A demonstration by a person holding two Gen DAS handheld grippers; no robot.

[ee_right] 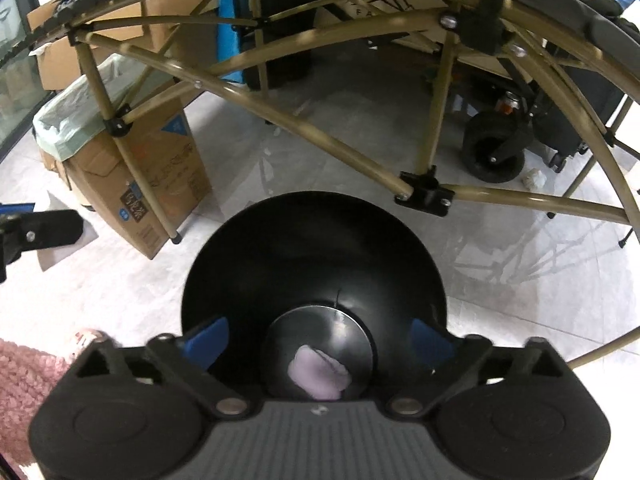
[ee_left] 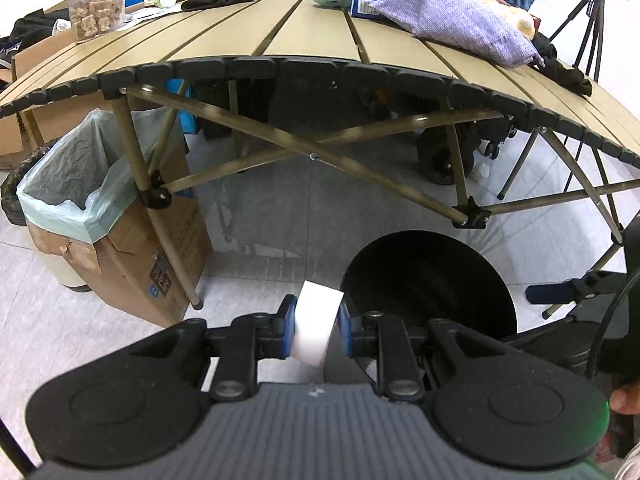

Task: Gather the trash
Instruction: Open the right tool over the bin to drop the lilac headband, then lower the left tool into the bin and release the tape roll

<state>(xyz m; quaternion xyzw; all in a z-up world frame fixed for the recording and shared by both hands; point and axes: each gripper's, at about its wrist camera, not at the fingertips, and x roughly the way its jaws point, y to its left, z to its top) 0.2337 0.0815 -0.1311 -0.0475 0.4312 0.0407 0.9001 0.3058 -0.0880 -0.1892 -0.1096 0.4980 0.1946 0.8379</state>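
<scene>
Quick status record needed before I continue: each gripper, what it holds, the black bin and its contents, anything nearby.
left gripper: shut on white block, held above the floor beside the bin
right gripper: open, jaws spread wide over the bin mouth, nothing between them
black bin: round, on the floor in front of the folding table
bin contents: pale purple wad lying at the bottom
other container: cardboard box with green liner, beside the table leg

Two wrist views, steeply downward, close over shared black bin (ee_left: 428, 280).
</scene>
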